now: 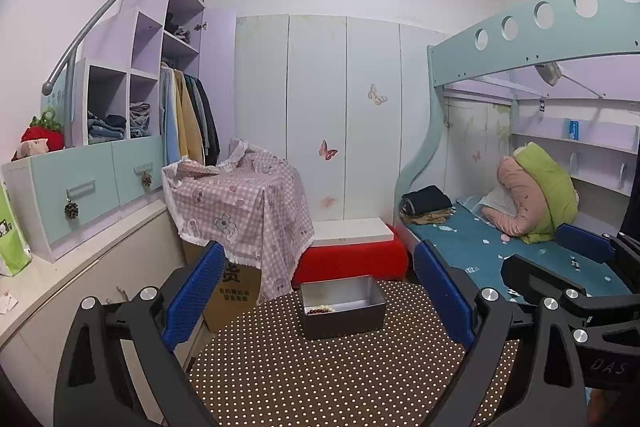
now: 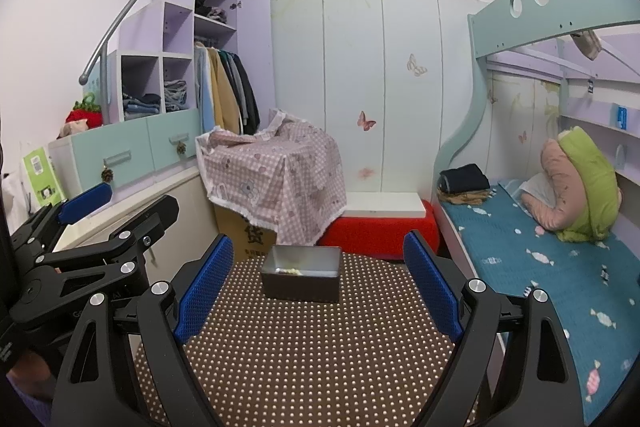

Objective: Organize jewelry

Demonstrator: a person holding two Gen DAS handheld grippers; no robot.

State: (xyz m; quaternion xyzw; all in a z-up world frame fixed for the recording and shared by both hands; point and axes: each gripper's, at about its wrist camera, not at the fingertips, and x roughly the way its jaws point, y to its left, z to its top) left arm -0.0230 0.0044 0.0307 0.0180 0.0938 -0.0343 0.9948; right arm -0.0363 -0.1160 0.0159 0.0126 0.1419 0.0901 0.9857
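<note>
Bead bracelets (image 1: 320, 308) lying in a metal tin (image 1: 362, 323) on the polka-dot bench (image 1: 320, 379), ahead of left claw (image 1: 320, 291) and right claw (image 2: 318, 285), both gaping wide, gripping nothing

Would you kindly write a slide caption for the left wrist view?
Open left hand-held gripper held above a polka-dot table, facing a metal box containing beaded bracelets.
</note>
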